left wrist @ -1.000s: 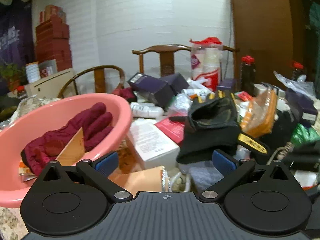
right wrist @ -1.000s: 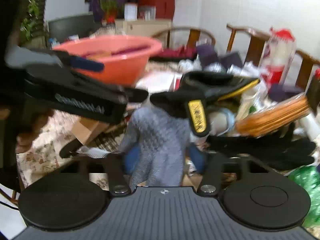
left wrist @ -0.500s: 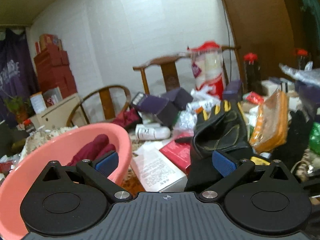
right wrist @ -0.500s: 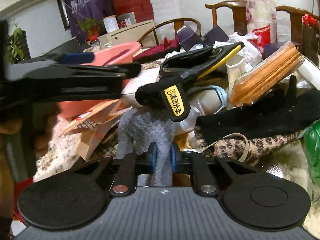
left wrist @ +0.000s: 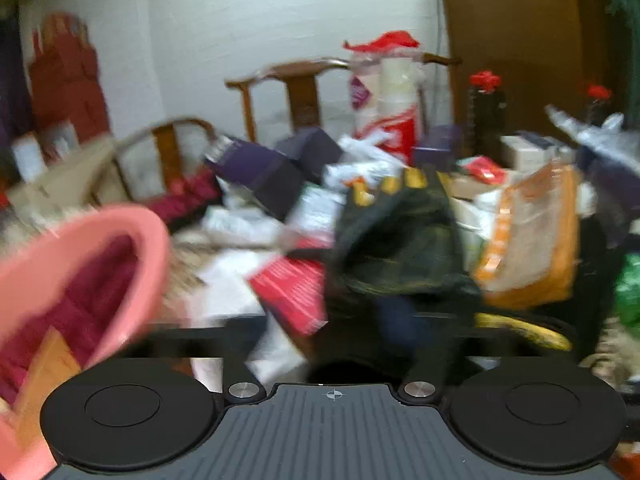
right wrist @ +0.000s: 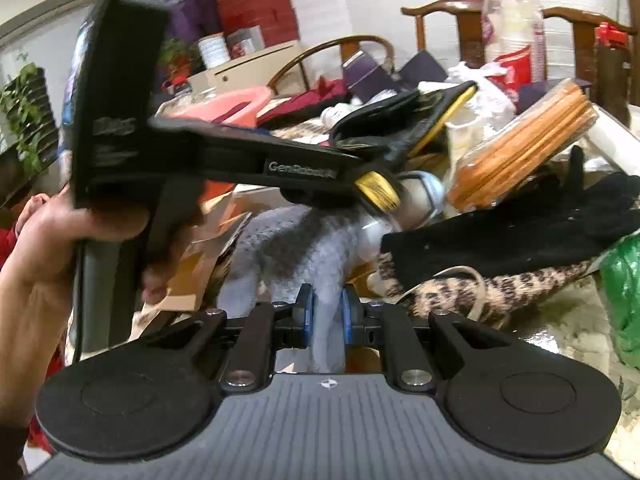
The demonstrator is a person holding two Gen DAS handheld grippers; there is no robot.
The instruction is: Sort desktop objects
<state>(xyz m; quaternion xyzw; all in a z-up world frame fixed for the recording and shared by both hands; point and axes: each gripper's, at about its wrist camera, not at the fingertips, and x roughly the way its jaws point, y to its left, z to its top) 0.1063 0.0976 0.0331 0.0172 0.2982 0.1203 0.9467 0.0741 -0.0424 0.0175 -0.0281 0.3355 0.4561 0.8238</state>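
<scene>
My right gripper (right wrist: 326, 314) is shut on a grey knitted glove (right wrist: 292, 240) that hangs over the table clutter. My left gripper (right wrist: 348, 184) reaches across the right wrist view; its tip sits at the cuff of a black glove with yellow trim (right wrist: 404, 120). The left wrist view is blurred: the black glove (left wrist: 396, 248) fills the space between the jaws (left wrist: 400, 320), and their closure is unclear. A pink basin (left wrist: 92, 264) at the left holds a maroon glove (left wrist: 80, 312); the basin also shows in the right wrist view (right wrist: 232, 110).
The table carries a heap: an orange packet (right wrist: 520, 140), a black cloth (right wrist: 520, 232), a leopard-print item (right wrist: 492, 292), a green bag (right wrist: 624, 296), purple boxes (left wrist: 272, 172), a red box (left wrist: 292, 292). Wooden chairs (left wrist: 300, 92) stand behind.
My left gripper has swung right and onto the black glove, its jaws narrowing. My right gripper has closed on the grey glove and holds it.
</scene>
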